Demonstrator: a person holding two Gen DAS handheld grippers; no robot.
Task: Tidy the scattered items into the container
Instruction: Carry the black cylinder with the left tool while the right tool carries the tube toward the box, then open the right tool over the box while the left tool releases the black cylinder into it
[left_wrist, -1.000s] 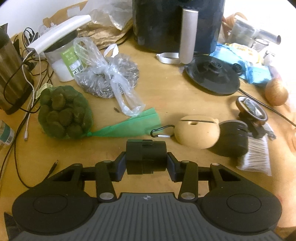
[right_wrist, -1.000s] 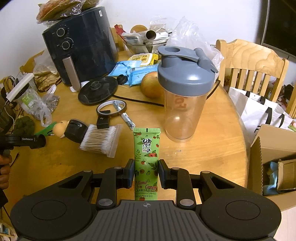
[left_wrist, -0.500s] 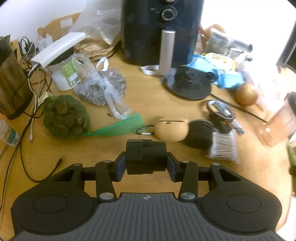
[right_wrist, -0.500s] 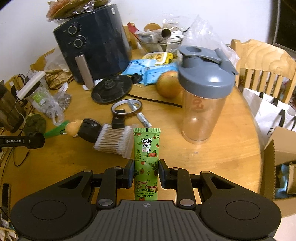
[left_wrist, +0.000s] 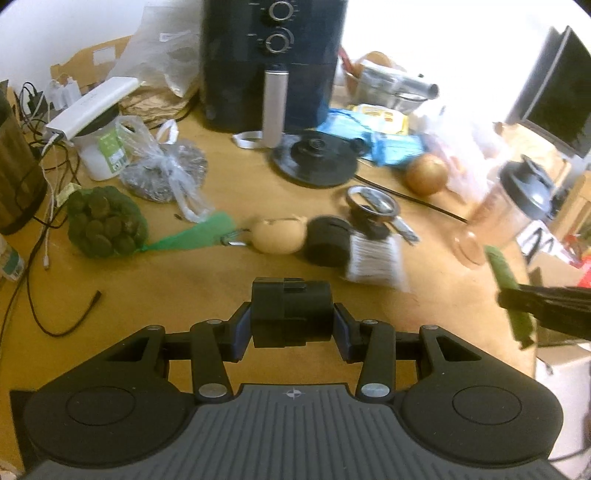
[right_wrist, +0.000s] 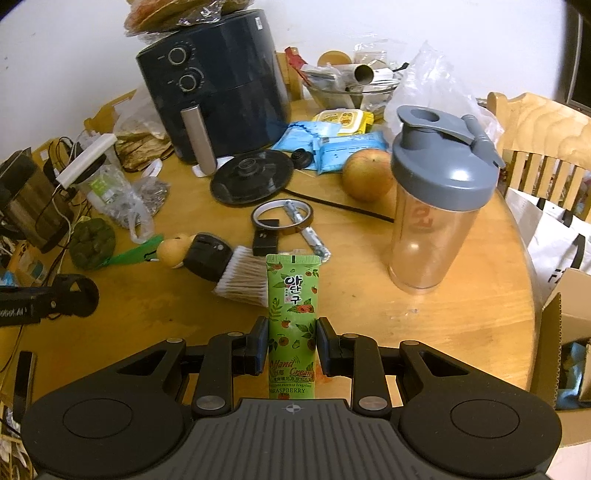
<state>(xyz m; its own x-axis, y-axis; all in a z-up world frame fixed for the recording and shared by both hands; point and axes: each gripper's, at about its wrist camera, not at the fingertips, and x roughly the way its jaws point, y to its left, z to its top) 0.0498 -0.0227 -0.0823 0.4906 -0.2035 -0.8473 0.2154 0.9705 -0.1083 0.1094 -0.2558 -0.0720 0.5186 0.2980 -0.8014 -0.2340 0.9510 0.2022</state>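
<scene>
My left gripper is shut on a black boxy plastic part and holds it above the wooden table. My right gripper is shut on a green hand cream tube; the tube also shows at the right edge of the left wrist view. A cardboard box stands beside the table at the far right. A pack of cotton swabs, a black round case and a tan pouch lie on the table ahead.
A dark air fryer, a black lid, a tape ring, an orange fruit and a grey-lidded shaker bottle crowd the table. A green net bag and cables lie left. A wooden chair stands right.
The left gripper has pulled back and turned right with the black part, bringing the shaker and the right gripper into its view. The right gripper has shifted left, still holding the tube.
</scene>
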